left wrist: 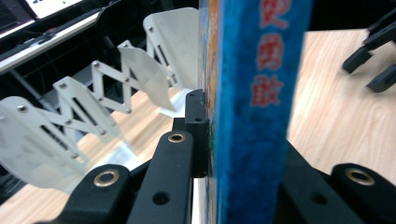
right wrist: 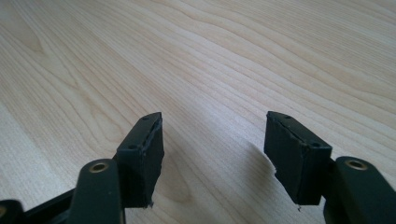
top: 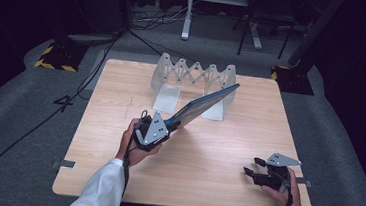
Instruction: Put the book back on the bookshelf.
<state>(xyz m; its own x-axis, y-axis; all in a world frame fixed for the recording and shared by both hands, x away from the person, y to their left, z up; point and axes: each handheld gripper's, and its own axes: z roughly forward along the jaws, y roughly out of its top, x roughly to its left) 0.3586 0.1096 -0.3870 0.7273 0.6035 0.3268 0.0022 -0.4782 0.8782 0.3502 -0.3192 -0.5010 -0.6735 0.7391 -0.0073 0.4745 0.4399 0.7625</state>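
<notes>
Holding: one blue book [top: 203,105], thin, stiff-covered, light; glossy, likely slippery. Left gripper [top: 170,125] jaws clenched on its lower edge, book slanting above the counter [top: 206,155] toward the rack [top: 193,74]. Right gripper [top: 251,172] jaws released, empty.

White sleeves [top: 100,188]; black gripper [top: 154,129] with grey, seemingly screwed plate.

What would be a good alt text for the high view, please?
The left tongs hold a blue book tilted above a wooden table, near a white folding rack. The right tongs rest open at the table's right edge.
</notes>
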